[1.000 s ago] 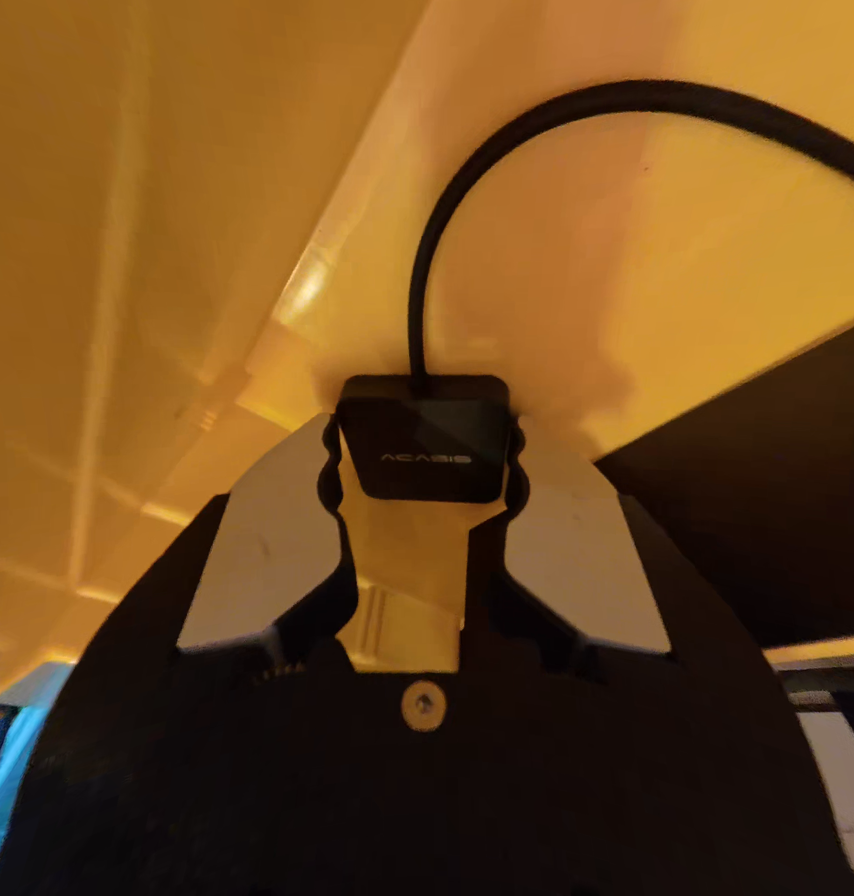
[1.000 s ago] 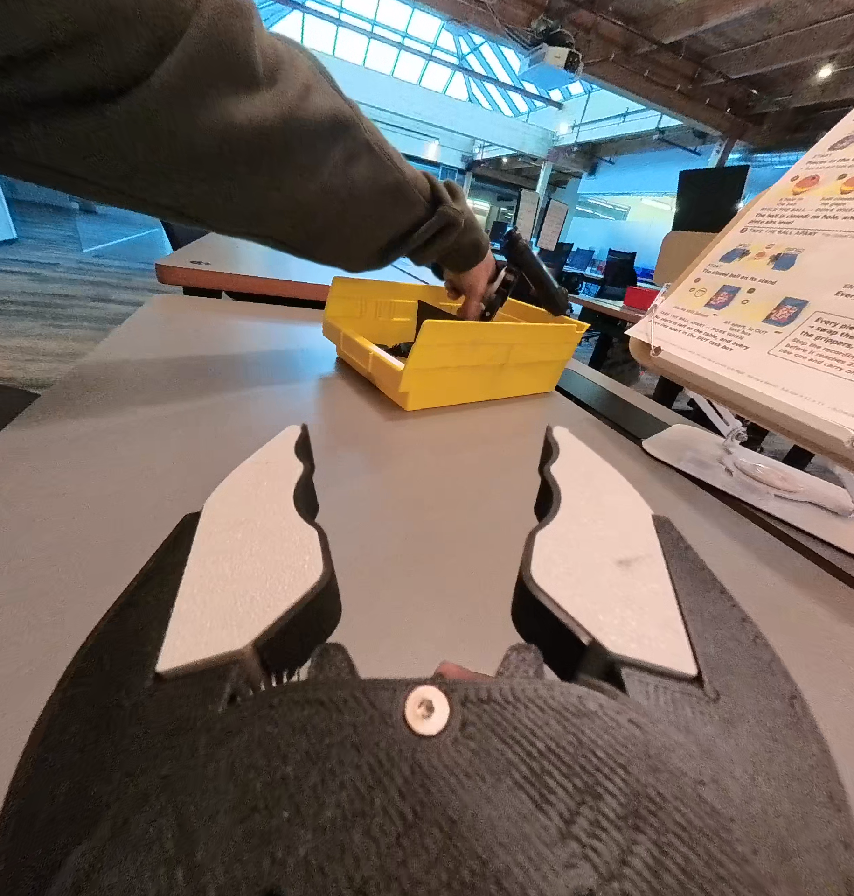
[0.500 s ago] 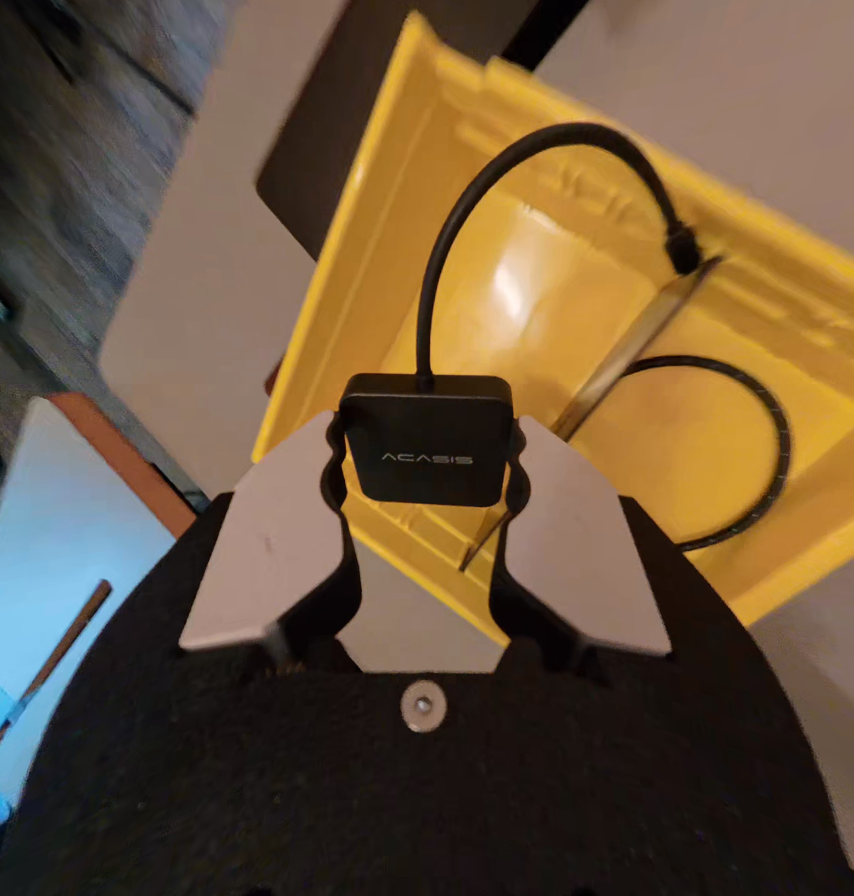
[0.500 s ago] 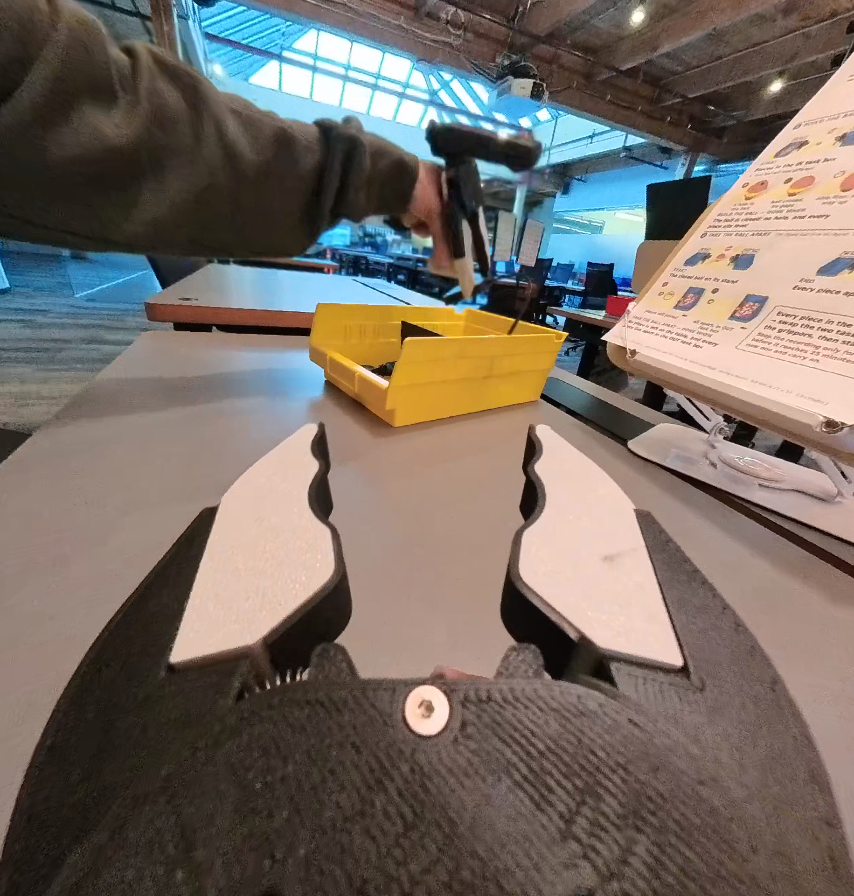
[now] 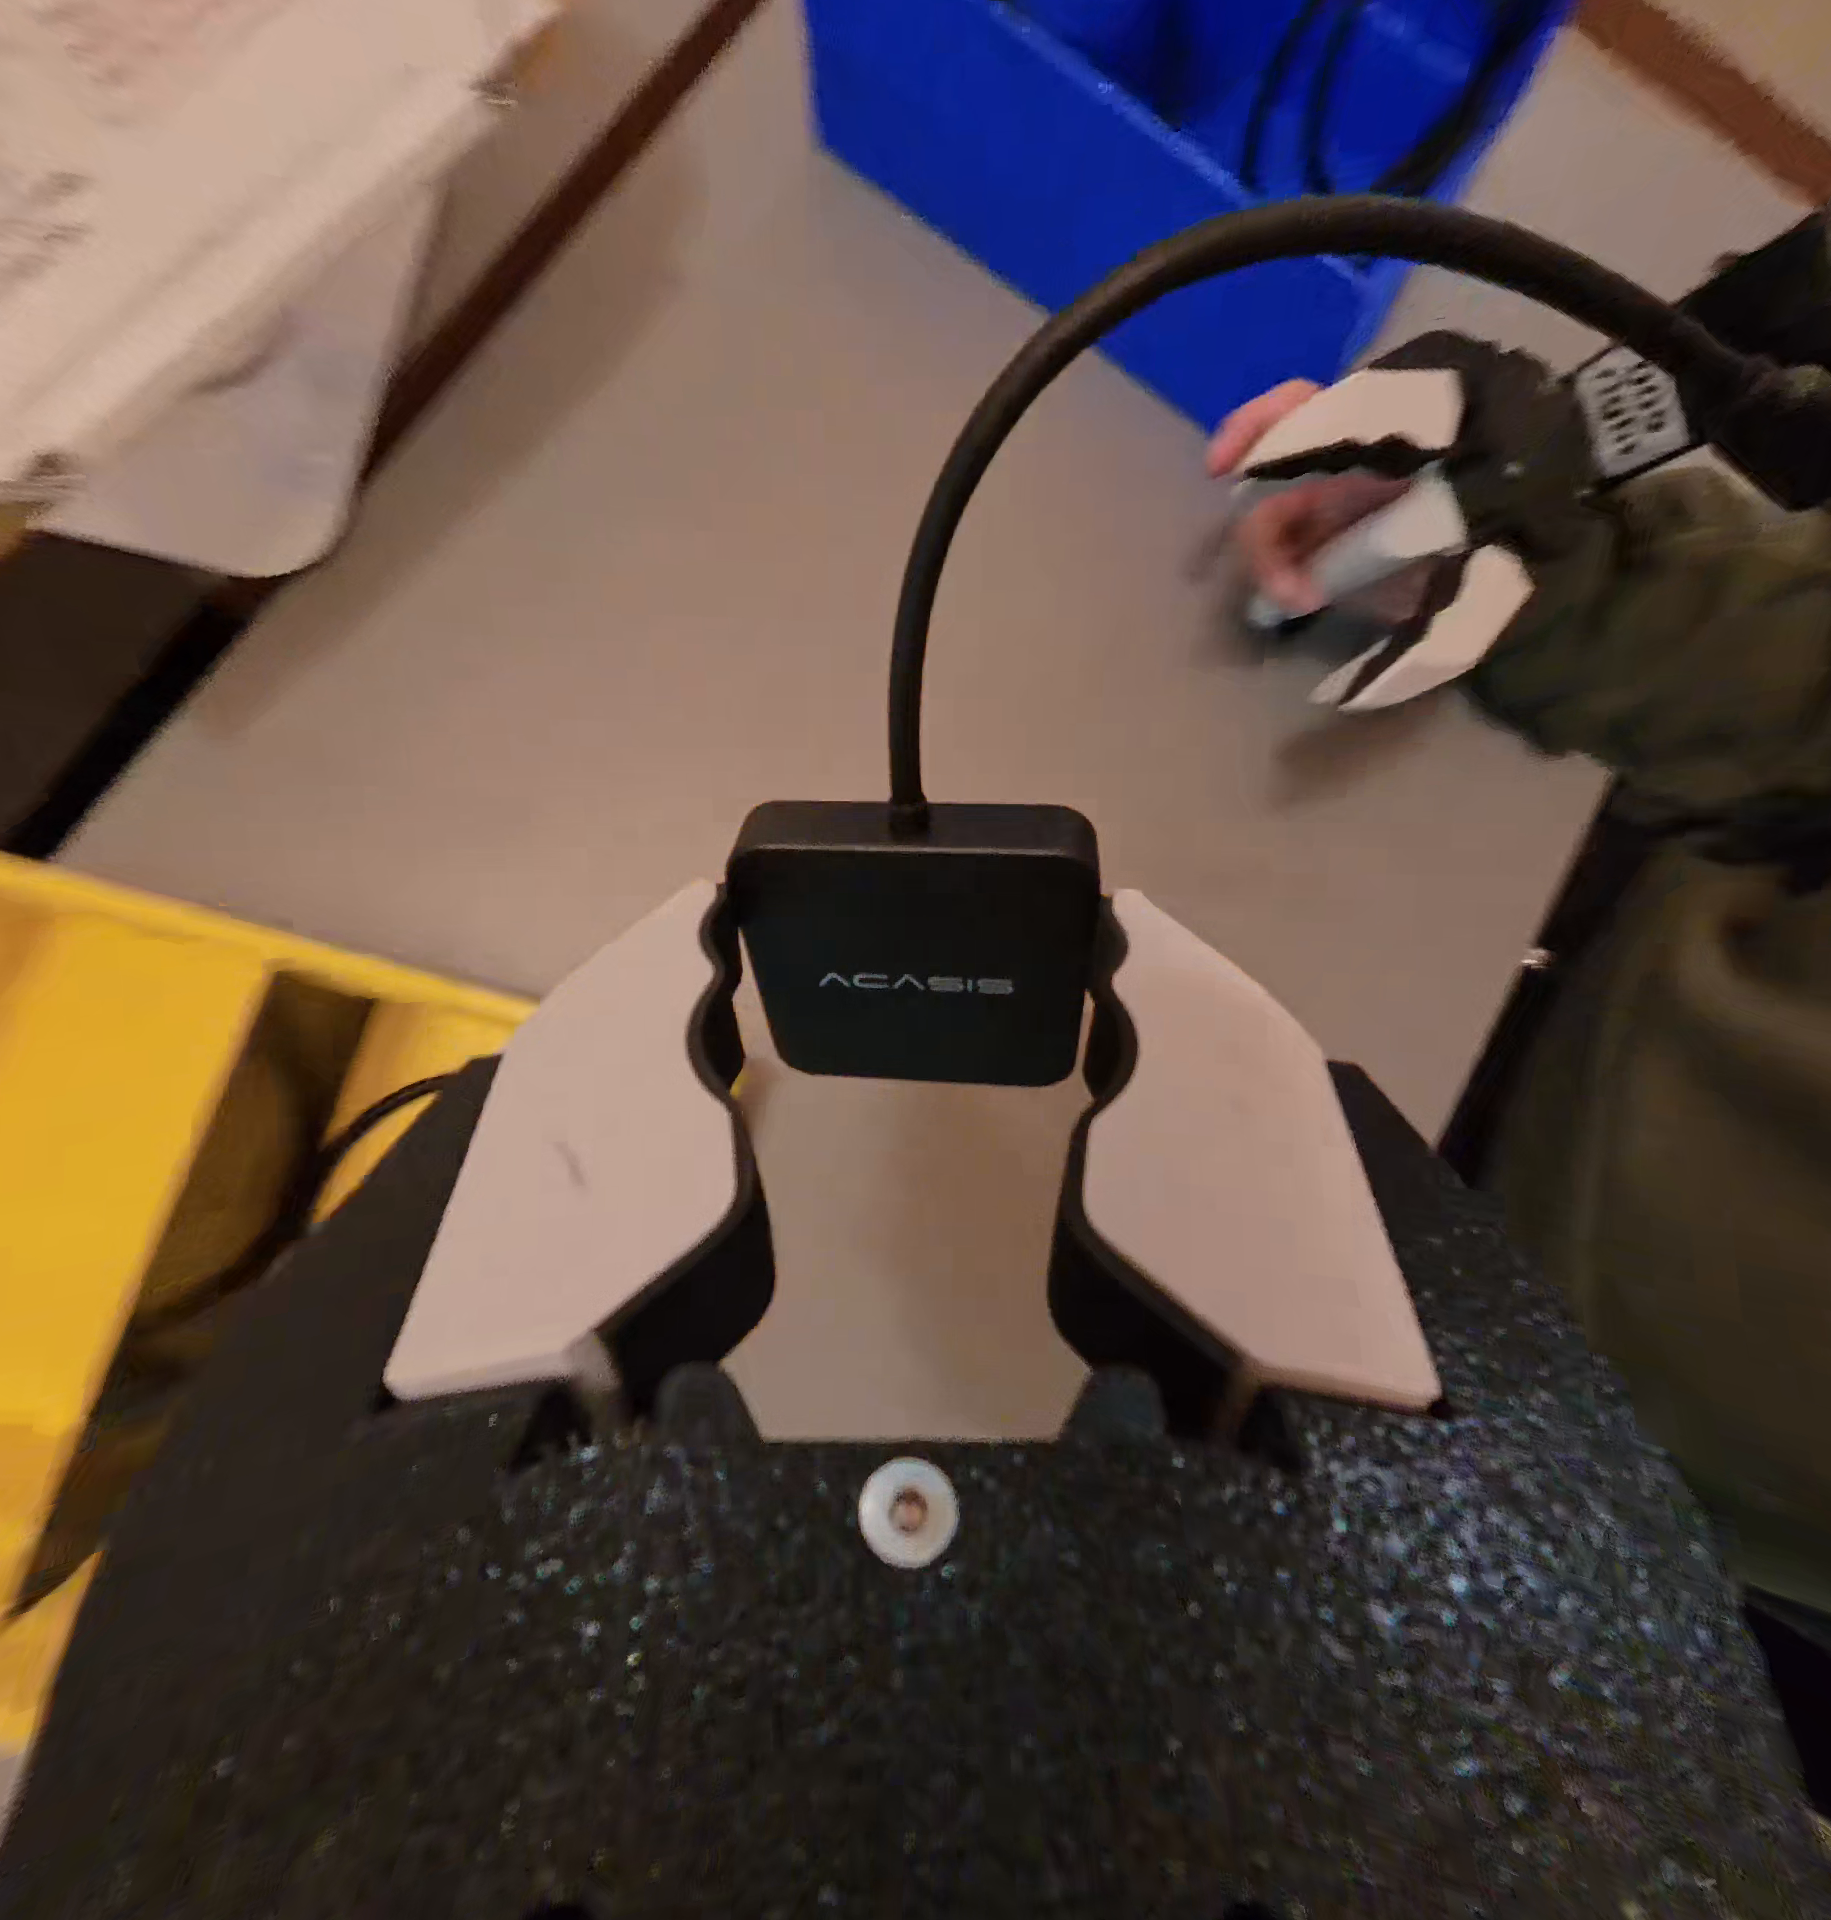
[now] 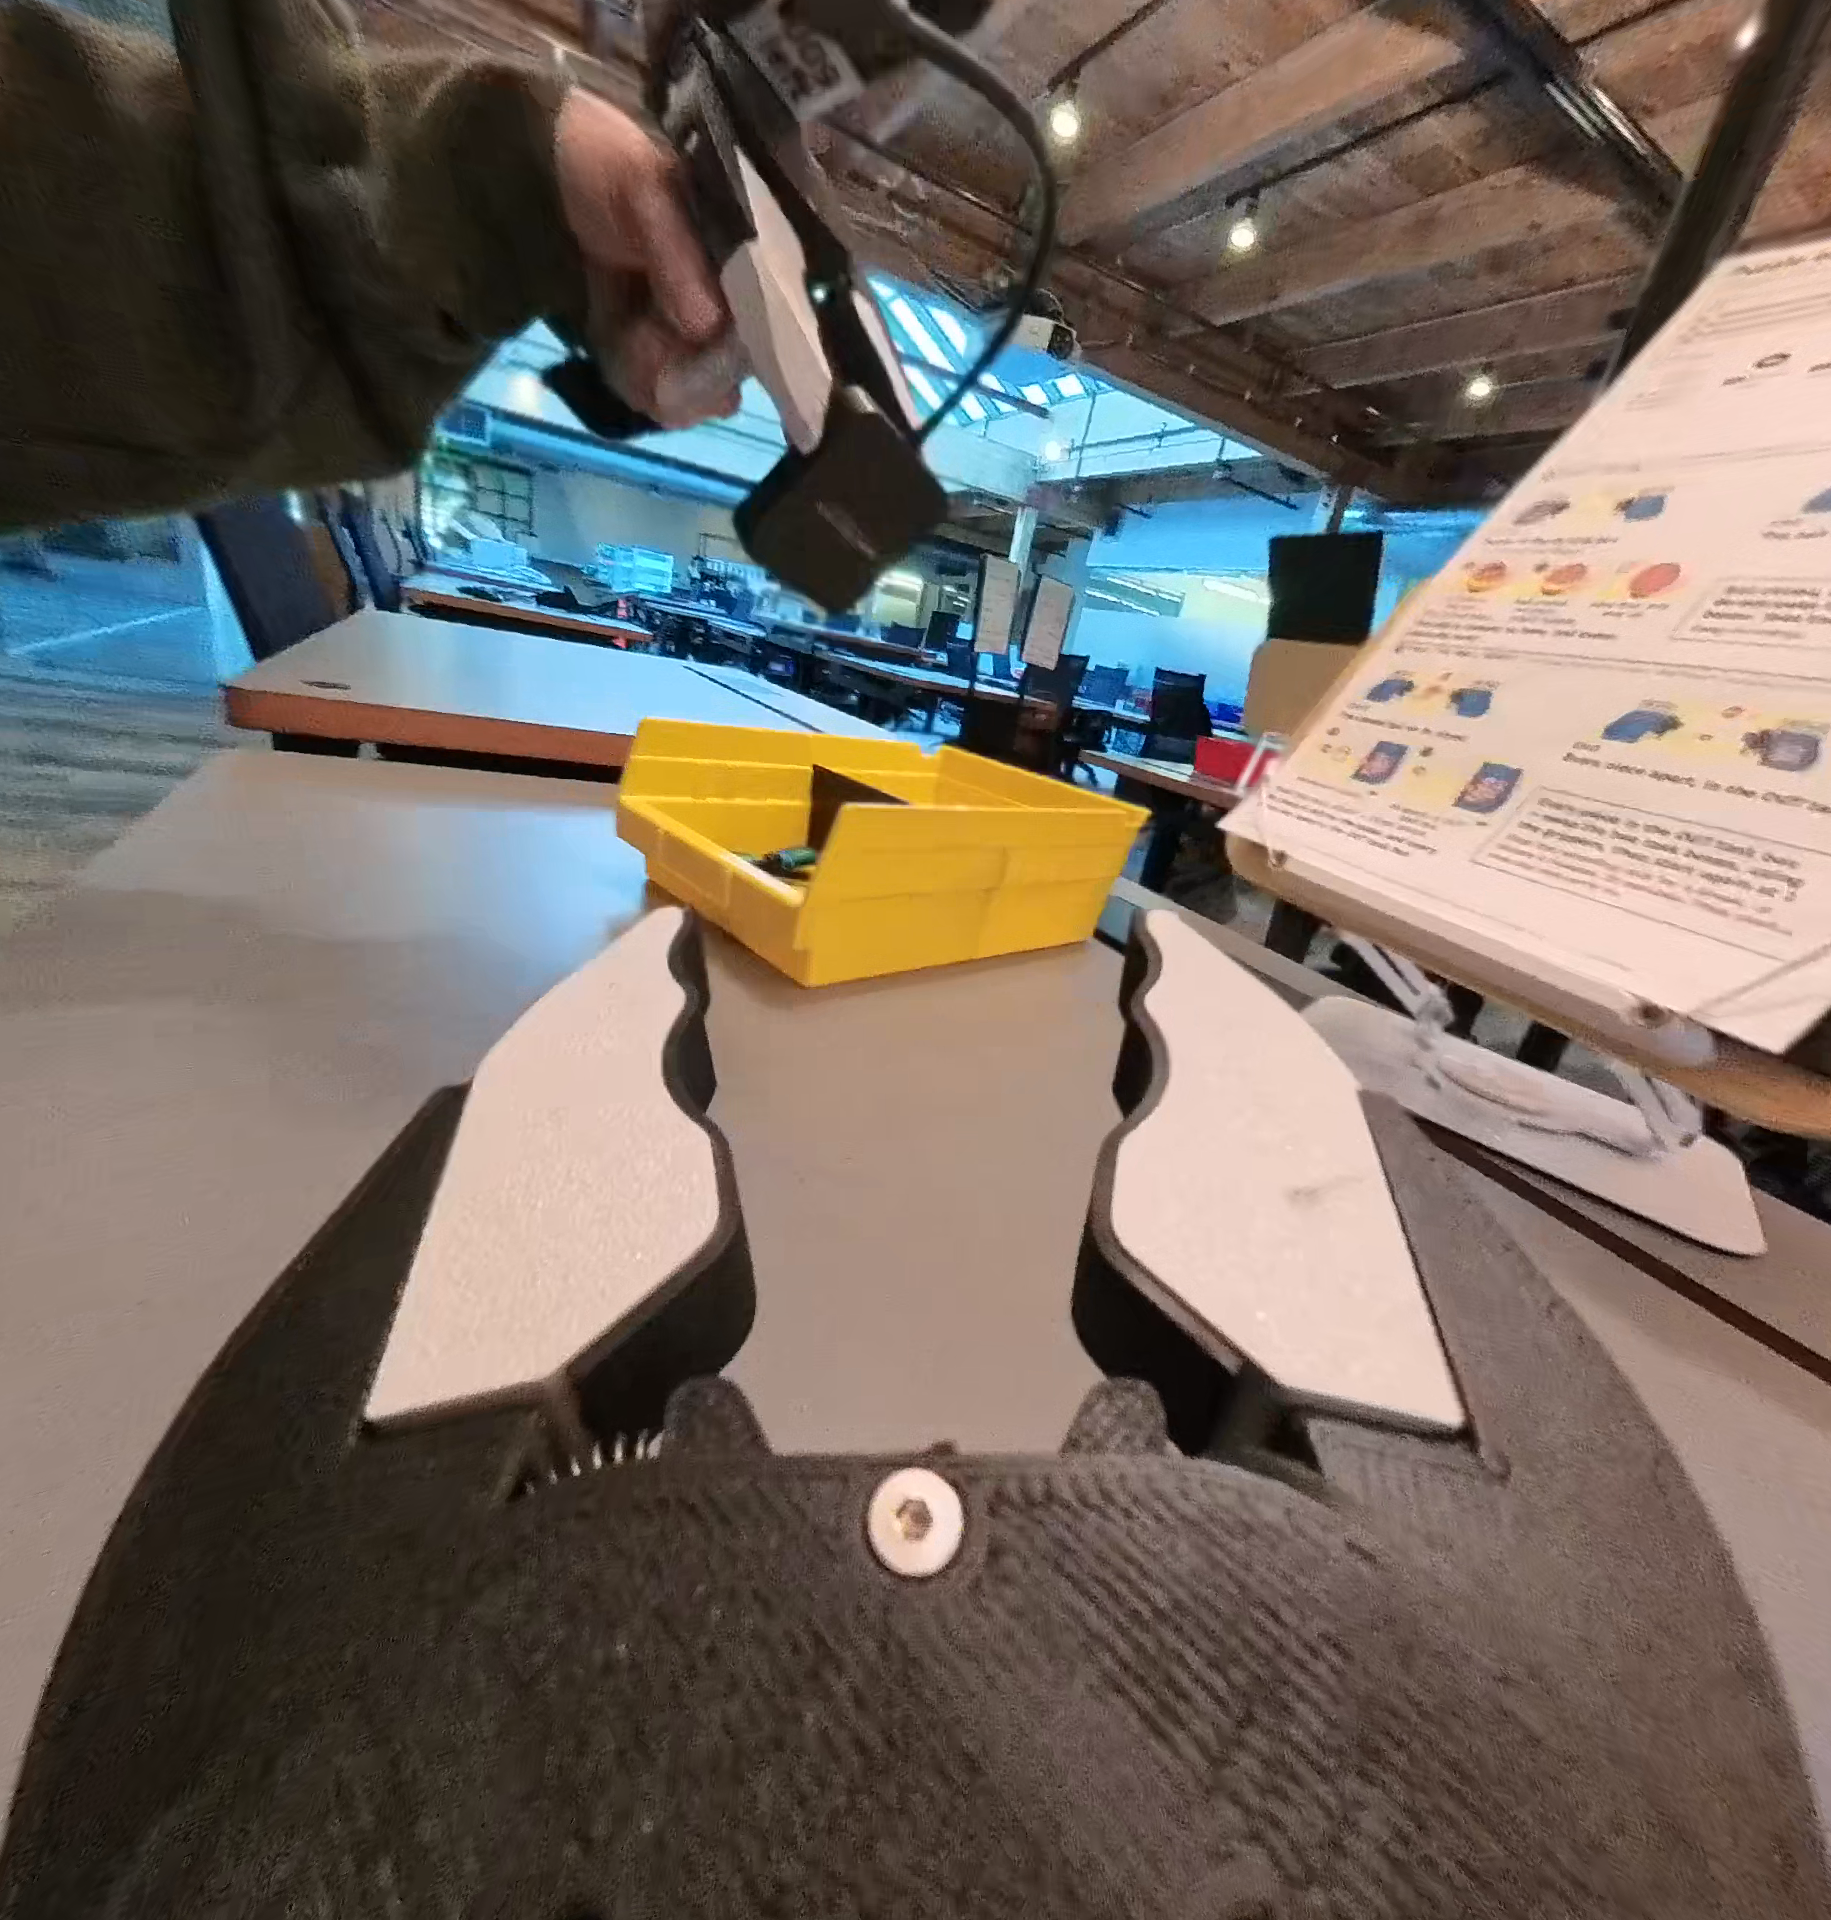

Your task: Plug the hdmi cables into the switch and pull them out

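Note:
My left gripper (image 5: 911, 904) is shut on the black square switch (image 5: 916, 966) by its two sides and holds it in the air above the grey table (image 5: 630, 623). The switch's black cable (image 5: 952, 468) arcs up and off to the right. In the right wrist view the left gripper (image 6: 838, 405) and the switch (image 6: 843, 520) hang high above the yellow bin (image 6: 890, 894). My right gripper (image 6: 911, 935) is open and empty, low over the table, pointing at the bin. Its white fingers (image 5: 1358, 416) show at the right of the left wrist view.
The yellow bin (image 5: 80, 1143) holds a thin black cable (image 5: 371, 1112). A blue bin (image 5: 1046, 156) with dark cables stands farther off. An instruction sheet on a tilted stand (image 6: 1617, 675) is at the table's right. A person's olive sleeve (image 5: 1721, 935) is close by.
The left gripper has lifted the switch out of the yellow bin and swung it over the table towards the right gripper. The right gripper stays open and has moved nearer the bin.

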